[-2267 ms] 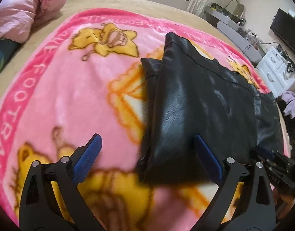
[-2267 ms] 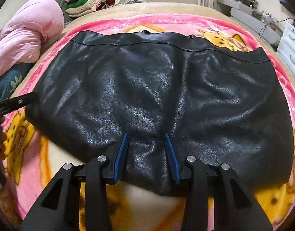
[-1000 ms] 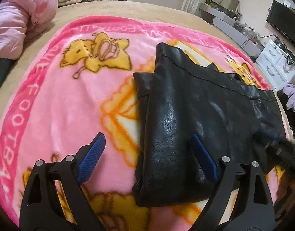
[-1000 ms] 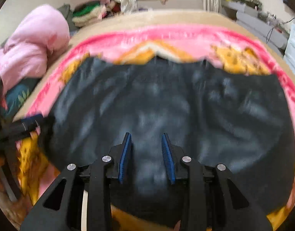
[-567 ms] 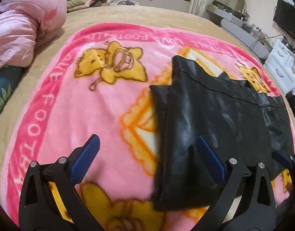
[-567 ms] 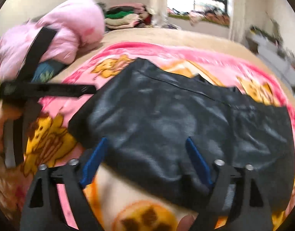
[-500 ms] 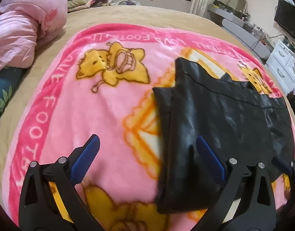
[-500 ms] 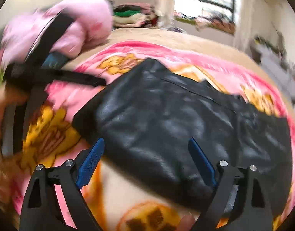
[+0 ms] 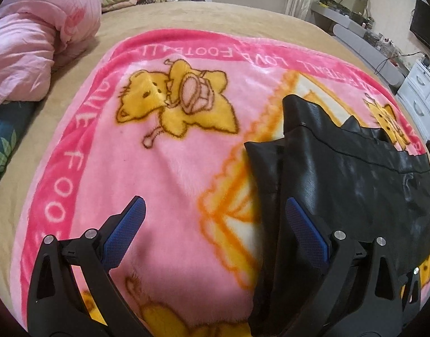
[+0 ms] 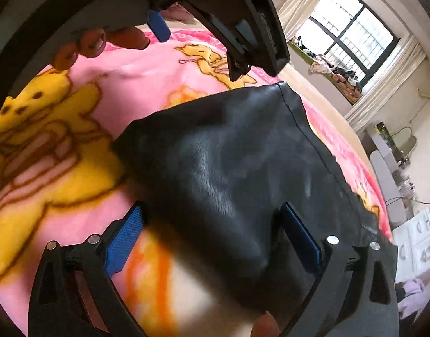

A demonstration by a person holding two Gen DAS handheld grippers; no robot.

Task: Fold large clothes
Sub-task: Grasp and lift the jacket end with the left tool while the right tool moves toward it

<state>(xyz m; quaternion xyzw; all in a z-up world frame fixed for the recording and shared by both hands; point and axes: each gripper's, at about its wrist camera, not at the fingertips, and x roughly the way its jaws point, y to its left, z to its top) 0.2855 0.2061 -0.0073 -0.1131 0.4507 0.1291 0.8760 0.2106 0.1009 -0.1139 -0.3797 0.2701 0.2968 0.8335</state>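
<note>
Lying folded on the pink cartoon blanket (image 9: 164, 168), toward its right side, with the black leather garment (image 9: 355, 185) flat on the fleece and its stitched hem running toward the blanket's far right corner. Showing a second layer of the same leather just under the left fold edge. Hovering over the blanket's near edge with the left gripper (image 9: 215, 233), jaws spread wide and empty: one blue pad (image 9: 125, 236) above bare pink fleece, the other above the garment's left fold, neither pressing down. Opening further with the right gripper (image 10: 212, 238), its blue pads (image 10: 122, 241) spread to either side of the garment's near corner, leather seen between them but not pinched; whether the pads brush the surface cannot be told through the motion blur. Crossing the top of the right wrist view with the black frame of the left gripper and the fingers of a hand (image 10: 97, 39) wrapped around its handle. Resting beyond the blanket's far left corner on the beige bed cover (image 9: 215, 14), a rolled pink quilt (image 9: 38, 36). Standing off past the bed's right side, a white drawer unit (image 9: 420, 92).
</note>
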